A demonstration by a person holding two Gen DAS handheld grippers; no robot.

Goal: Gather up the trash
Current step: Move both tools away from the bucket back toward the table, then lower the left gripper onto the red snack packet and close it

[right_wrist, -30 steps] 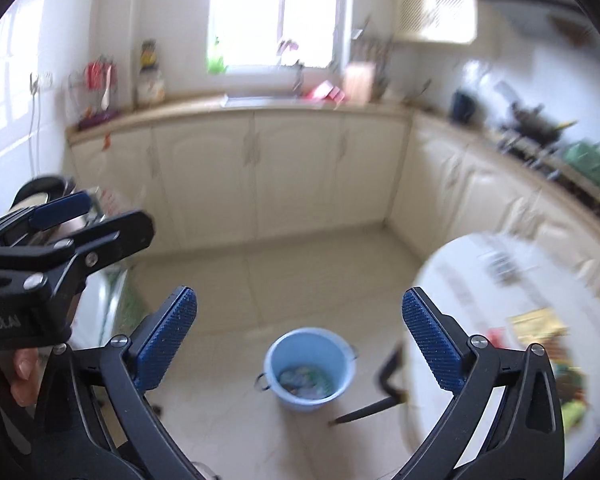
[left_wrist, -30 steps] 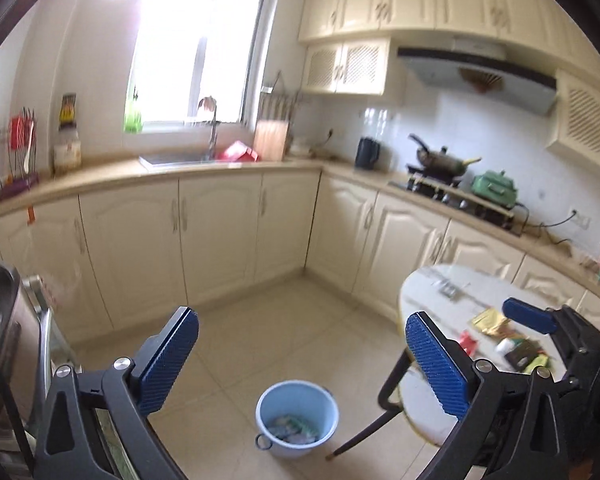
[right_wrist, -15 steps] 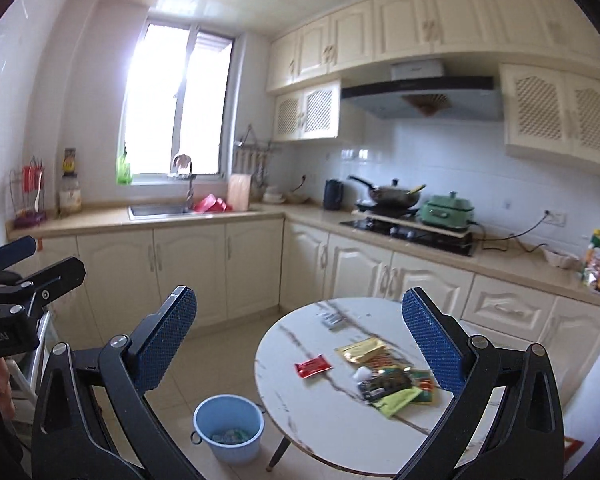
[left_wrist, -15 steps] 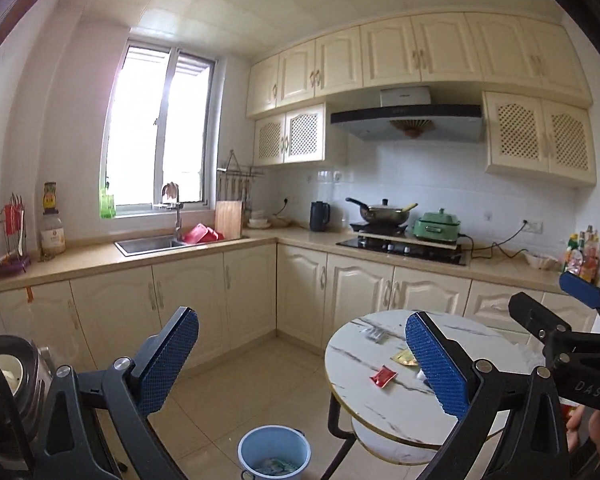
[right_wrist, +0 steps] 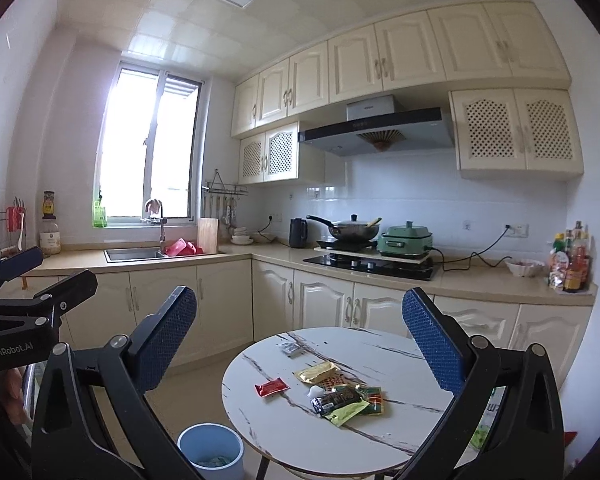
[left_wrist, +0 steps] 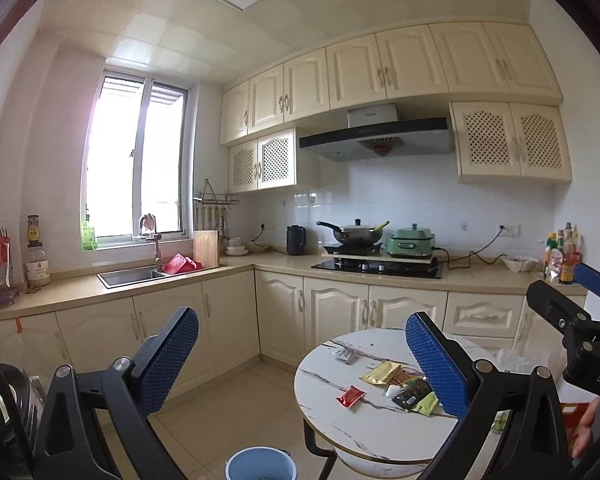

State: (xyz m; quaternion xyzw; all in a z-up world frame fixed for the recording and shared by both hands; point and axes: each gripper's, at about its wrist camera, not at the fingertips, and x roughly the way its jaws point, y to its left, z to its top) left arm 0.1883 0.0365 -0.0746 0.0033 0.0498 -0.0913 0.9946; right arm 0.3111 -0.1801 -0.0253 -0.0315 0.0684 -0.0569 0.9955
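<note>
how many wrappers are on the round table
About 7: silver packet at the far side, red sachet alone, gold packet, and four overlapping in the pile; more may be hidden underneath.

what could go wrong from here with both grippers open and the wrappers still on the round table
1. The dark, green and gold wrappers overlap in one pile, so a pinch may take several or drag the rest off the round white marble-pattern table.
2. The small red sachet lies flat; the right gripper might slide over it.
3. The light blue plastic bin sits low beside the table edge, so a dropped wrapper could miss it.
</note>
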